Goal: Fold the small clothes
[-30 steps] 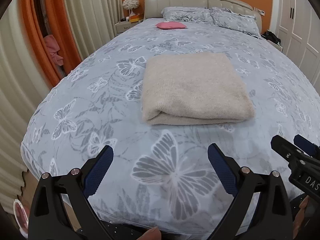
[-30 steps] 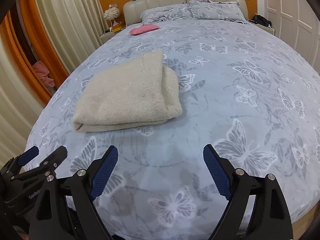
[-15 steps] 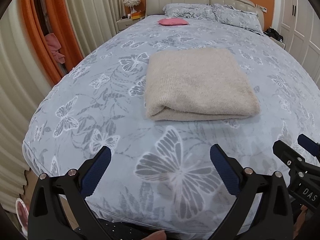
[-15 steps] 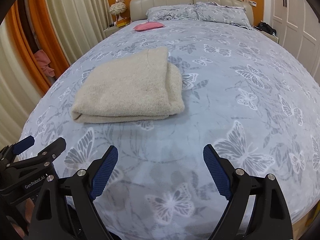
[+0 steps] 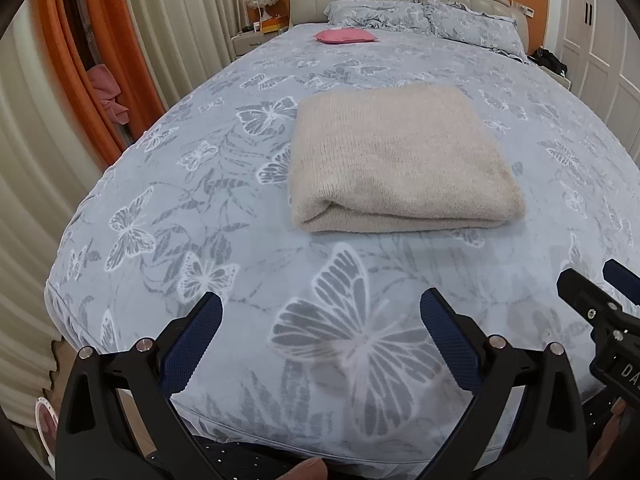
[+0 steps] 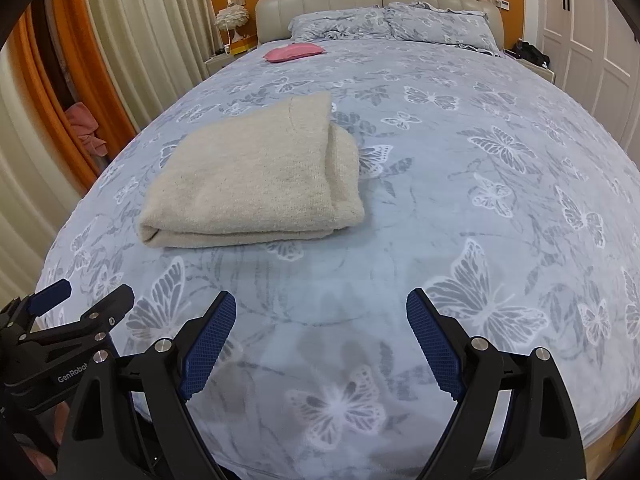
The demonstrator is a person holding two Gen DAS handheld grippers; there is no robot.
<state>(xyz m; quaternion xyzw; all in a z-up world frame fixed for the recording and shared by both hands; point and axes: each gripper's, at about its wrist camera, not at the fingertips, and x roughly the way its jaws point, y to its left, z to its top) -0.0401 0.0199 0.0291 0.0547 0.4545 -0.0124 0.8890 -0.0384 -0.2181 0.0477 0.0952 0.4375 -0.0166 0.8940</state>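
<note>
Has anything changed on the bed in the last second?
Hardly. Both cameras' views shifted slightly, so the left gripper and right gripper drifted a little. Neither took hold of anything; both stayed open. The folded beige sweater and pink cushion lie where they were.

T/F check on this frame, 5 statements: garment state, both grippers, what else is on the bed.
1. The beige knit garment lies folded on the butterfly bedspread. True.
2. The left gripper is shut on the garment. False: its fingers are spread apart over bare bedspread, short of the garment.
3. The right gripper is open and holds nothing. True.
4. A pink cushion rests on top of the folded garment. False: it lies apart, far up the bed near the pillows.
5. In the right wrist view the garment sits left of centre. True.
</note>
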